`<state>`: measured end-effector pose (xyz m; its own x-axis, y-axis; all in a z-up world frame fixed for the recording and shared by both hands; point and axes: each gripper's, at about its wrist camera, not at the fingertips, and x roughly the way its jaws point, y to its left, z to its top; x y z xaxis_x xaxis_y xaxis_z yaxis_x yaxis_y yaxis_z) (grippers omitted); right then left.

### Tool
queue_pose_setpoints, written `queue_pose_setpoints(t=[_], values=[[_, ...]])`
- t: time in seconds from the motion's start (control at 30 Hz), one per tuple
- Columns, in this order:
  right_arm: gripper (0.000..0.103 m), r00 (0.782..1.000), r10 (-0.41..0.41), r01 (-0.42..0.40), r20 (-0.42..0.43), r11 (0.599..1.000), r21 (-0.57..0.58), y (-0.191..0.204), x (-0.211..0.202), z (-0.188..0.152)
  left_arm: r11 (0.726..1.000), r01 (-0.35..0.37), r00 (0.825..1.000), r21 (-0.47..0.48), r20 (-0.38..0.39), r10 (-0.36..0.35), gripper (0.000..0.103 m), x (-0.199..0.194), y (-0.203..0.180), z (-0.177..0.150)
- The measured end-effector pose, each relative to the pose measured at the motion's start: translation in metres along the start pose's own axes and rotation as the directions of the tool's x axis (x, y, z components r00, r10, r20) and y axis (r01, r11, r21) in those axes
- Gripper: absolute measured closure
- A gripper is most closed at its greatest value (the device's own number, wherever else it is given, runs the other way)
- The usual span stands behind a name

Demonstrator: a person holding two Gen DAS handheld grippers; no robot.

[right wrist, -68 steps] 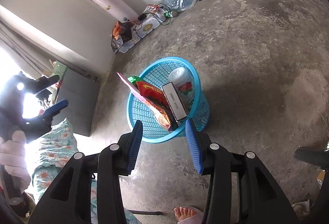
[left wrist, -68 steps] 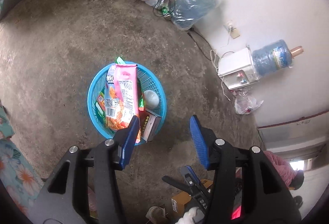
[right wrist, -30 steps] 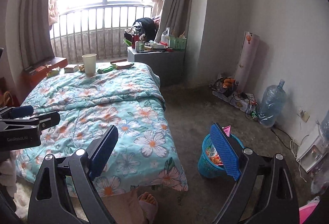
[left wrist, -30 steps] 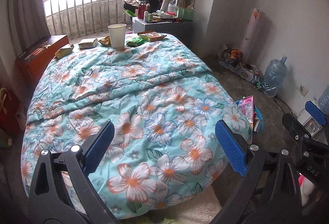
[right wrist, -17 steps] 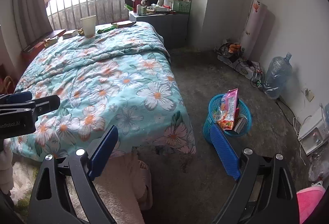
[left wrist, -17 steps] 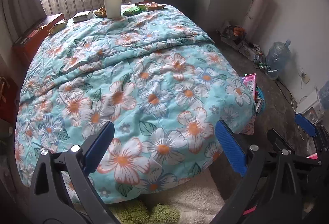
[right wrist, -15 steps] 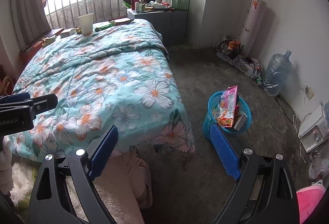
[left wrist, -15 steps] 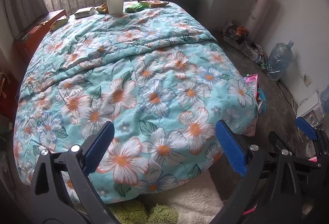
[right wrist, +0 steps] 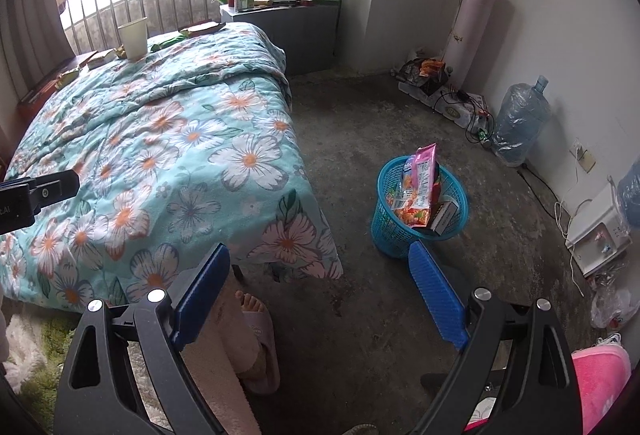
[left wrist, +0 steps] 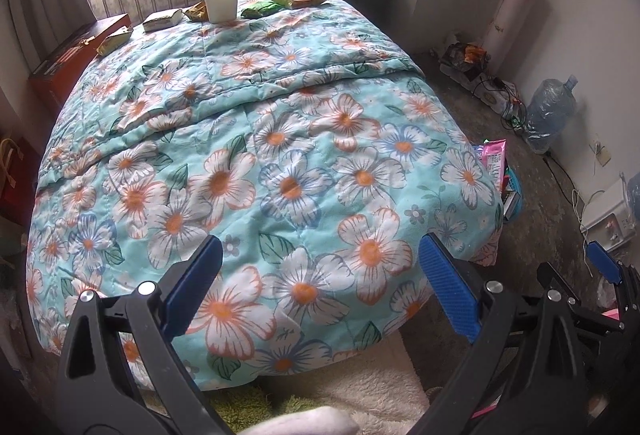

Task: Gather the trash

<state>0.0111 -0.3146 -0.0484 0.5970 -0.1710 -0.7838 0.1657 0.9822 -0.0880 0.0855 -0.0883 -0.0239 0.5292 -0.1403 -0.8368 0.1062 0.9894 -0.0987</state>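
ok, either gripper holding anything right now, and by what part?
Nothing is held. The left gripper and the right gripper are both open, fingers spread wide with only the floral bedspread and floor behind them.

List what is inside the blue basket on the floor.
In the blue basket: a tall pink snack bag sticking up, other colourful wrappers, and a dark box leaning on the rim. Anything beneath them is hidden.
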Motion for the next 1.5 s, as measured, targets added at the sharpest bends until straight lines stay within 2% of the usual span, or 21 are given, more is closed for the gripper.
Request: queue_pose_setpoints(t=[0.6, 1.13, 1.5], values=[[0.015, 1.0, -0.02, 0.019, 0.008, 0.999, 0.041, -0.022, -0.005, -0.005, 0.997, 0.023, 1.0, 0.074, 0.02, -0.025, 0.009, -0.008, -0.026, 0.001], [0.015, 1.0, -0.021, 0.021, 0.004, 0.999, 0.044, -0.027, -0.007, -0.003, 0.997, 0.029, 1.0, 0.079, 0.007, -0.029, 0.009, -0.005, -0.028, 0.002], [0.015, 1.0, -0.021, 0.021, -0.012, 0.999, 0.039, -0.022, -0.004, -0.005, 0.996, 0.048, 0.998, 0.069, -0.036, -0.046, 0.009, 0.004, -0.024, -0.002]])
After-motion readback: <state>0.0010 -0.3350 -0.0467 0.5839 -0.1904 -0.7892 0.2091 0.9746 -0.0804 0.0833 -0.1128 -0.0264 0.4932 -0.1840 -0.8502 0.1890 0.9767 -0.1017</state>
